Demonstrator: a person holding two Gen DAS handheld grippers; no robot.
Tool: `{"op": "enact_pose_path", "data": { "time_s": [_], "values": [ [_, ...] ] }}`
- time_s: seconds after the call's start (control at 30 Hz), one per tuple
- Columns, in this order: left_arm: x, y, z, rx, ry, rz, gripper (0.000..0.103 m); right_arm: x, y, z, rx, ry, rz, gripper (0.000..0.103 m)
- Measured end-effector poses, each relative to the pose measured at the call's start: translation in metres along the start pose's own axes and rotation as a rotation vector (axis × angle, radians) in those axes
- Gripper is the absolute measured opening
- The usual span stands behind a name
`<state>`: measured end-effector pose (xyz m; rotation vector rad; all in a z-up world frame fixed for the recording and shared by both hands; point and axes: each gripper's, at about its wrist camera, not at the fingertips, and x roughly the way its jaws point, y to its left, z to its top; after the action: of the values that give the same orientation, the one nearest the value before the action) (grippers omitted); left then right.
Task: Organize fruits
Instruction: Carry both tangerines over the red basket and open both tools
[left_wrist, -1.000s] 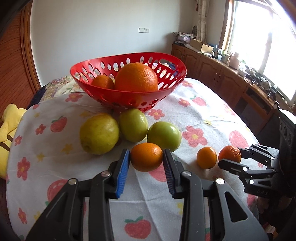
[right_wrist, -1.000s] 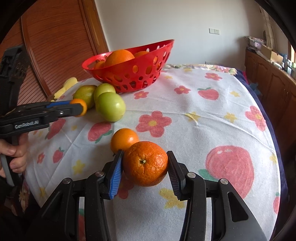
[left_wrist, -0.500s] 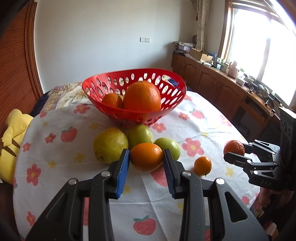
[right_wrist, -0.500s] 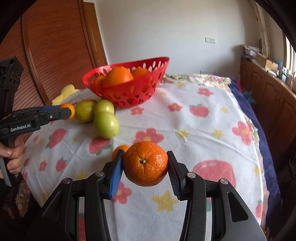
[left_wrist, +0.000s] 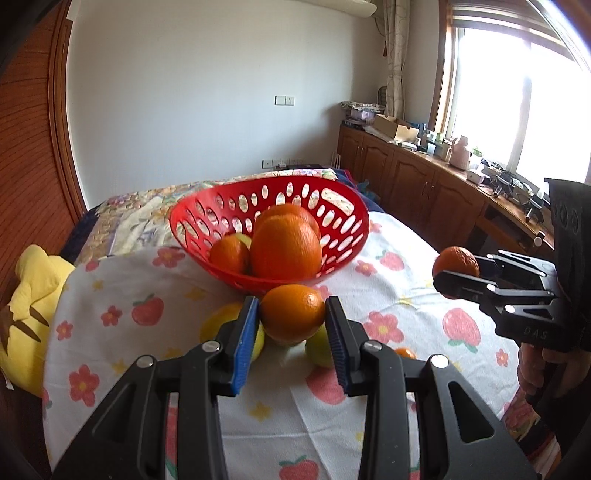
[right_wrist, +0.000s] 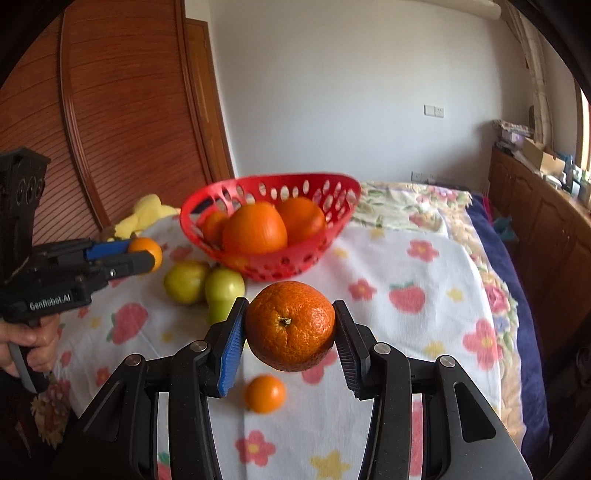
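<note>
My left gripper (left_wrist: 291, 317) is shut on a smooth orange mandarin (left_wrist: 291, 312), held in the air in front of the red basket (left_wrist: 343, 221). My right gripper (right_wrist: 290, 326) is shut on a larger, rough-skinned orange (right_wrist: 290, 325), also off the table. The basket holds several oranges (left_wrist: 286, 247). From the right wrist view the left gripper (right_wrist: 142, 254) and its mandarin (right_wrist: 147, 249) hang left of the basket (right_wrist: 332, 236). From the left wrist view the right gripper (left_wrist: 456, 273) and its orange (left_wrist: 456, 260) are at the right.
Yellow-green fruits (right_wrist: 186, 280) (right_wrist: 223, 290) lie on the flowered tablecloth (right_wrist: 406, 280) before the basket, and a small mandarin (right_wrist: 266, 393) lies nearer. A yellow plush toy (left_wrist: 26, 306) sits at the table's left edge. Wooden cabinets (left_wrist: 424, 184) line the right wall.
Both grippers have risen off the table with their fruit held. The basket and the fruits on the cloth now sit lower in both views.
</note>
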<state>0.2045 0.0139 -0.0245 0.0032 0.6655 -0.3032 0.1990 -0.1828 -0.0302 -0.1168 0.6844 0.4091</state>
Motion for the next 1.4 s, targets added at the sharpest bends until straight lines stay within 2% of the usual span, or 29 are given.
{"op": "enact_pose_path", "data": {
  "time_s": [0.43,0.63,1.0,1.4],
  "values": [
    [0.017,0.021,0.037,0.004,-0.048,0.009,0.035,0.032,0.001,0.058,-0.086,-0.023,-0.009,0.046],
    [0.03,0.03,0.05,0.007,-0.06,0.011,0.035,0.056,0.001,0.073,-0.109,-0.011,-0.01,0.046],
    [0.054,0.048,0.066,-0.002,-0.056,0.018,0.035,0.097,-0.007,0.077,-0.102,0.044,-0.004,0.046],
    [0.073,0.05,0.075,0.005,-0.039,0.028,0.035,0.113,-0.003,0.071,-0.135,0.079,-0.005,0.046]
  ]
}}
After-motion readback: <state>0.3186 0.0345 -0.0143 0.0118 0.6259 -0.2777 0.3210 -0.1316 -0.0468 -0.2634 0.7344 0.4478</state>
